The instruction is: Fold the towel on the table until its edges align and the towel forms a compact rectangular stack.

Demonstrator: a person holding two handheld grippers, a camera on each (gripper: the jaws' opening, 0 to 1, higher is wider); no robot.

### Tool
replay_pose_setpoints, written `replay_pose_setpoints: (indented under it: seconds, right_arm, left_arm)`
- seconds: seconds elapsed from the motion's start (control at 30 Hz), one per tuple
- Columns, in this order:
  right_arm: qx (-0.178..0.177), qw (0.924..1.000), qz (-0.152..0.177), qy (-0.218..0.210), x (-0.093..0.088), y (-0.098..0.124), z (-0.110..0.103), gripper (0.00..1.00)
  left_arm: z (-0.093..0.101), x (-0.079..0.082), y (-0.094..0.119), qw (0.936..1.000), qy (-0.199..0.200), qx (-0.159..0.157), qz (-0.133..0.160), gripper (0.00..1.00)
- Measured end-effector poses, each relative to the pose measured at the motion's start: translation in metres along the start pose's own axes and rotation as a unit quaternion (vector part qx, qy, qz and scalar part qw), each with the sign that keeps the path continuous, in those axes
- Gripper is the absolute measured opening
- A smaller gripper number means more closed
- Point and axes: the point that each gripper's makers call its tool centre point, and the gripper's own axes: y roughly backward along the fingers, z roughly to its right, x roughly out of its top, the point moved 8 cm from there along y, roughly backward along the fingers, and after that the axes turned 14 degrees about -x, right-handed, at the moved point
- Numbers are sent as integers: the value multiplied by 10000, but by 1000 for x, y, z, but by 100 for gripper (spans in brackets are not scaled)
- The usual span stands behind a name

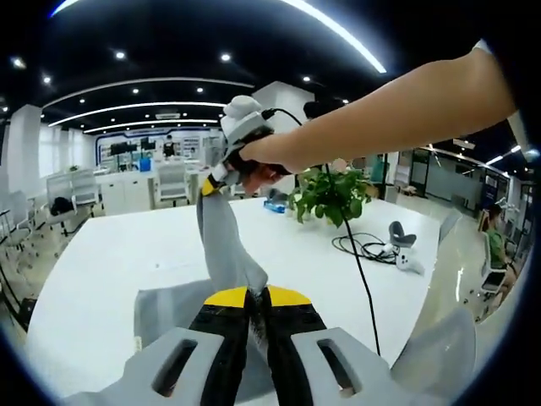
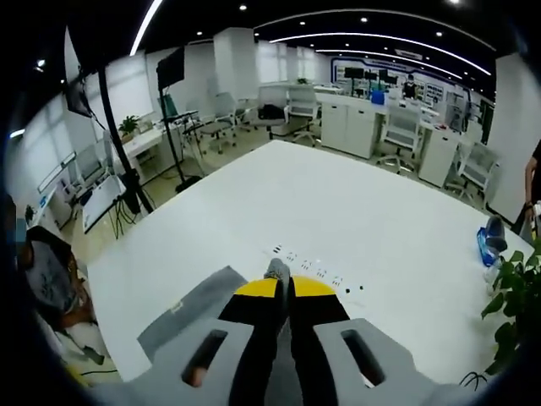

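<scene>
Above the white bench [image 1: 110,271], grey towel [image 1: 221,245] hung between left hand-held gripper [image 1: 257,298] and right hand-held gripper [image 2: 283,289], each clamped on a corner, apparently for edge alignment.

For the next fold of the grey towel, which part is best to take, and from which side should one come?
Both hand-held grippers already pinch the towel at raised edges: the left, the right. For a new hold, probably take the flat corner lying on the table, approaching low from outside the edge, since it lies thin and free there.
</scene>
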Motion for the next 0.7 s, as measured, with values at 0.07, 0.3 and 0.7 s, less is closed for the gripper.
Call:
replay_pose_setpoints:
  seconds: [0.07, 0.3, 0.7]
  right_arm:
    - [21, 10000, -11, 7, -1, -3, -4, 1]
    - [104, 9998, -16, 163, -5, -17, -21, 1]
    - [262, 9993, -90, 244, -10, -41, -50, 1]
  left_arm:
    - [-4, -6, 2, 10000, 13, 54, -31, 6]
    - [-19, -29, 8, 9995, 148, 204, -163, 6]
    - [-38, -54, 21, 9983, 328, 368, -320, 6]
